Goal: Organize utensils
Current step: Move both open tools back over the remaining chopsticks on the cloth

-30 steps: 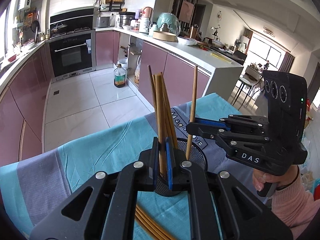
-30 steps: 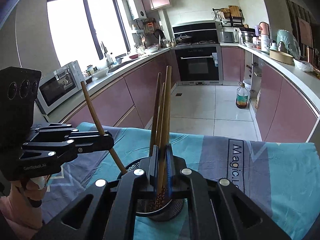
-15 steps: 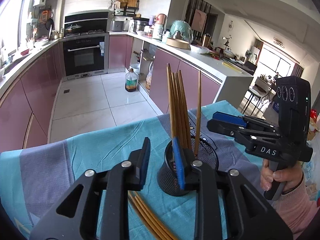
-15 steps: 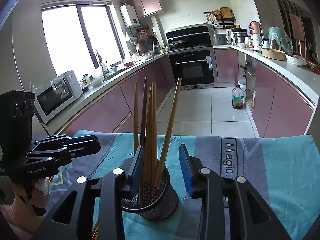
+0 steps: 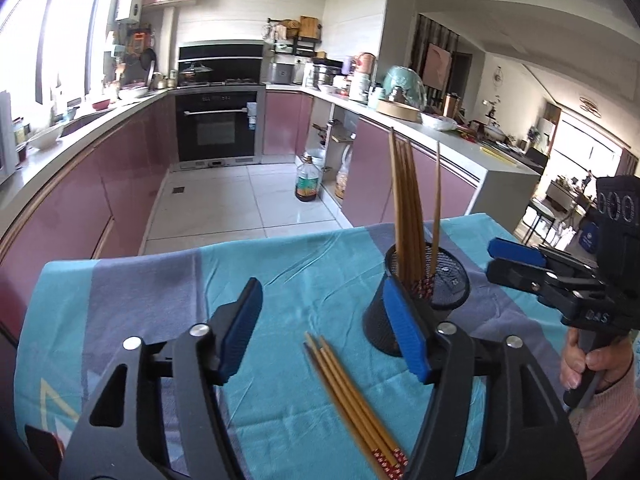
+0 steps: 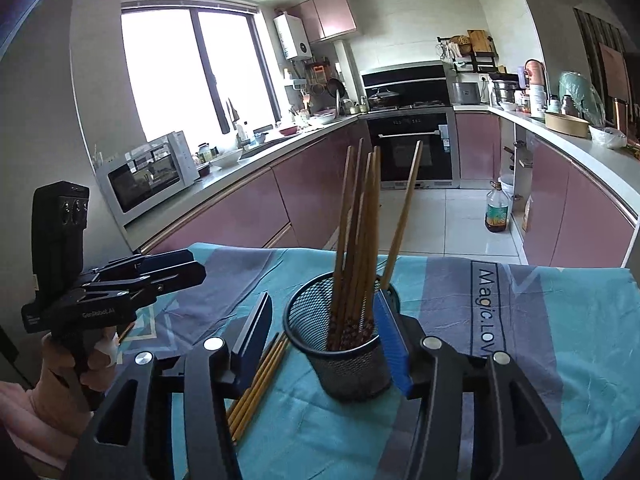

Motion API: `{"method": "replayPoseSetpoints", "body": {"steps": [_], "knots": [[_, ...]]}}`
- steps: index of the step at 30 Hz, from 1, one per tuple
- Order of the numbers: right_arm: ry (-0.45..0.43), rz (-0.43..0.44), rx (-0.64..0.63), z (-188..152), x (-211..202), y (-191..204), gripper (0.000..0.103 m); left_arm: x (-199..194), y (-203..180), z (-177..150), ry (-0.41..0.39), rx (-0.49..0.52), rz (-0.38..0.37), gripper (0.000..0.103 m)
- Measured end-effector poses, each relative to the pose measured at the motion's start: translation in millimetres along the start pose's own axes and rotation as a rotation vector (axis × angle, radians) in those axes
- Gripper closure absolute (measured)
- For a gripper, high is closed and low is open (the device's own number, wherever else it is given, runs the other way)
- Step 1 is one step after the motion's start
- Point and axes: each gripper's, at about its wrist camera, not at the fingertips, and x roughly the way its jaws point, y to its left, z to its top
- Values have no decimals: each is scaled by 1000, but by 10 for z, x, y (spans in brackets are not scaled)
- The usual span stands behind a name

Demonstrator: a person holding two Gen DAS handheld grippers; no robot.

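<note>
Left fingers [image 5: 326, 326]: opening, hold nothing; loose chopsticks [image 5: 352, 396] lie between them.
Right fingers [image 6: 324, 330]: opening, hold nothing; cup [image 6: 340, 364] of chopsticks sits between.

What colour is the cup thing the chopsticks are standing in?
Black. The mesh holder is black wire mesh; the right wrist view shows it best.

Daylit kitchen: mauve cabinets [image 6: 256, 208], black oven [image 5: 218, 128], white floor tiles [image 5: 240, 200], perhaps a dining area beyond.

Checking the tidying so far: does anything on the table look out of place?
Yes. A bundle of loose chopsticks lies flat on the tablecloth beside the mesh holder, while the other chopsticks stand inside it. One leans away from the rest.
</note>
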Motion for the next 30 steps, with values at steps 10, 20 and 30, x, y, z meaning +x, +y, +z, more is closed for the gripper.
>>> {"method": "replayPoseSetpoints", "body": {"steps": [10, 20, 30], "knots": [[166, 64, -17, -550, 286, 303, 52, -96, 170, -615, 83, -25, 81, 30], [261, 50, -12, -764, 553, 479, 52, 51, 124, -953, 175, -39, 99, 26], [281, 9, -21, -838, 633, 547, 52, 86, 110, -1006, 197, -48, 103, 22]]}}
